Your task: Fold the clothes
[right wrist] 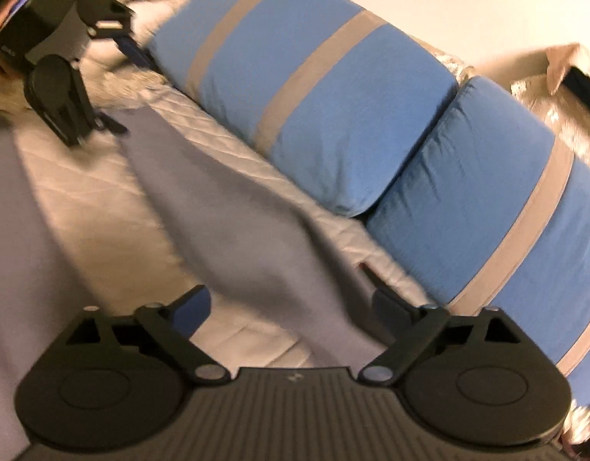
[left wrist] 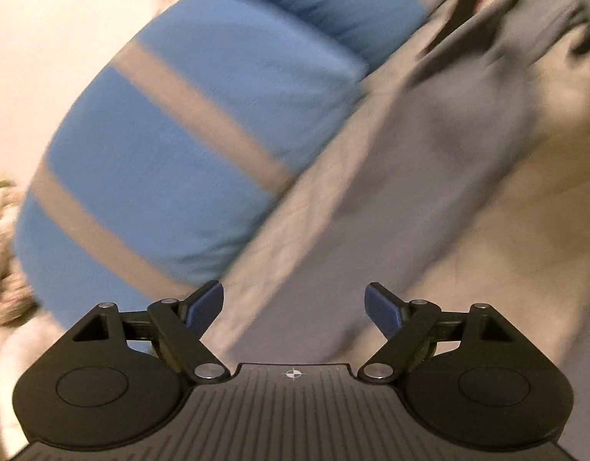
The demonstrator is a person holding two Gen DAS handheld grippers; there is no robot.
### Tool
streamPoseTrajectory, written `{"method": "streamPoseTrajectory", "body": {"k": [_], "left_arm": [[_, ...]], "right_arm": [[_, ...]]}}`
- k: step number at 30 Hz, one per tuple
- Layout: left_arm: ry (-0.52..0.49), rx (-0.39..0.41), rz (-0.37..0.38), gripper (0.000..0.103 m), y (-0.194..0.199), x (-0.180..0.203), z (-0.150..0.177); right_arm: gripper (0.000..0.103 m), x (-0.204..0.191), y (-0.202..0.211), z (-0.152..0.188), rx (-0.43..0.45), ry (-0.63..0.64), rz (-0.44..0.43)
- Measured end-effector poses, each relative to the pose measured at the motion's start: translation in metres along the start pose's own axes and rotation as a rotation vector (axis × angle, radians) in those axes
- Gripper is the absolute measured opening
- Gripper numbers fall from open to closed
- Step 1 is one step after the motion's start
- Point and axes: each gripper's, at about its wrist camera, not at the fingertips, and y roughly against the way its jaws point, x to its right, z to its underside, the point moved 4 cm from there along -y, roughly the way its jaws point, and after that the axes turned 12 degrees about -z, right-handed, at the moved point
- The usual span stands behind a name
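My left gripper [left wrist: 294, 309] and right gripper [right wrist: 291, 307] both gape, holding nothing, so the grey garment [right wrist: 233, 207] can lie spread on the quilted bed [right wrist: 83, 196], ready for folding, just short of the blue striped pillows [right wrist: 314, 88] along its far edge.

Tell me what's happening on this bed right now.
A person is folding clothes on a bed, with a handheld tool in each hand. A grey garment lies spread on the white quilted cover, beside two blue pillows with grey stripes. The left tool and the right tool are both open and empty above the cloth, so nothing is gripped. The pictures are blurred by motion.
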Motion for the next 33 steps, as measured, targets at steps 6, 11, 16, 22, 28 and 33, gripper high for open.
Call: {"method": "streamPoseTrajectory", "body": {"k": [6, 11, 16, 22, 28, 33], "left_arm": [[-0.005, 0.1, 0.058, 0.08, 0.04, 0.049, -0.048], [-0.055, 0.147, 0.07, 0.08, 0.034, 0.08, -0.07], [-0.192, 0.241, 0.06, 0.061, 0.03, 0.109, -0.067], [-0.271, 0.254, 0.126, 0.038, 0.015, 0.122, -0.069], [-0.326, 0.268, 0.157, 0.025, 0.003, 0.131, -0.073], [-0.331, 0.265, 0.159, 0.023, -0.002, 0.132, -0.073]], "right_arm": [[0.099, -0.006, 0.005, 0.019, 0.044, -0.124, -0.031], [0.099, 0.004, 0.004, 0.033, 0.085, -0.237, -0.03], [0.099, 0.008, 0.0, 0.039, 0.052, -0.233, 0.01], [0.1, 0.001, 0.003, 0.036, 0.056, -0.218, -0.006], [0.101, 0.0, 0.01, 0.036, 0.074, -0.201, -0.004], [0.101, 0.0, 0.012, 0.035, 0.074, -0.204, 0.004]]}}
